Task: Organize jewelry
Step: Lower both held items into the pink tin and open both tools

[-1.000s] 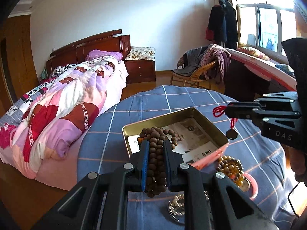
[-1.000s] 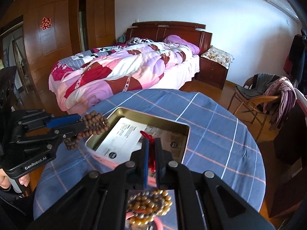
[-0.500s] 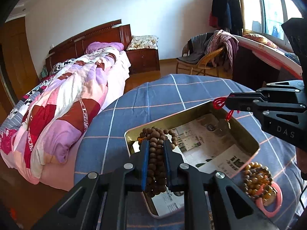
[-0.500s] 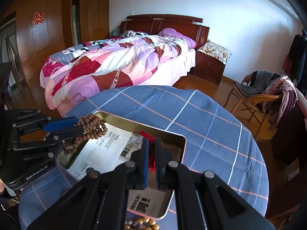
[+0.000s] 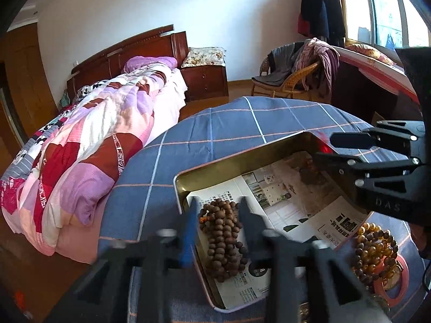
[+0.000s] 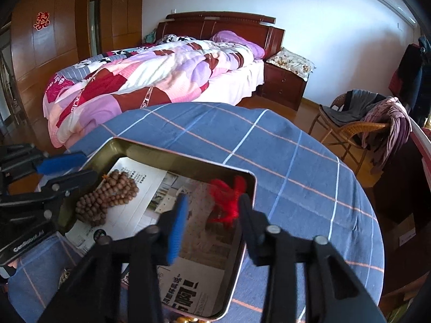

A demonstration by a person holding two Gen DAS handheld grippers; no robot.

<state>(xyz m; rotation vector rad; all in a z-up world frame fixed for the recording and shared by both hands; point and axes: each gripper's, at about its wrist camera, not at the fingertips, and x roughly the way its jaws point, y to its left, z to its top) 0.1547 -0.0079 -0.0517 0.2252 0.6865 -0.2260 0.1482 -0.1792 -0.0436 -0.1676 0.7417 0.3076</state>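
Brown wooden bead strand (image 5: 222, 238) just released by left gripper (image 5: 216, 215) onto paper lining of gold tin (image 6: 177, 157), red tassel charm (image 6: 225, 197) likewise dropped by right gripper (image 6: 211, 210), both jaws just opened and clear, amber bracelet (image 5: 374, 253) left on table (image 6: 296, 161).

Bed (image 6: 161, 80) w/ quilt, nightstand (image 6: 282, 86), wicker chair (image 6: 350, 129).

Both wrist views look steeply down, close over the shared tin tray (image 5: 242, 161), from opposite ends.
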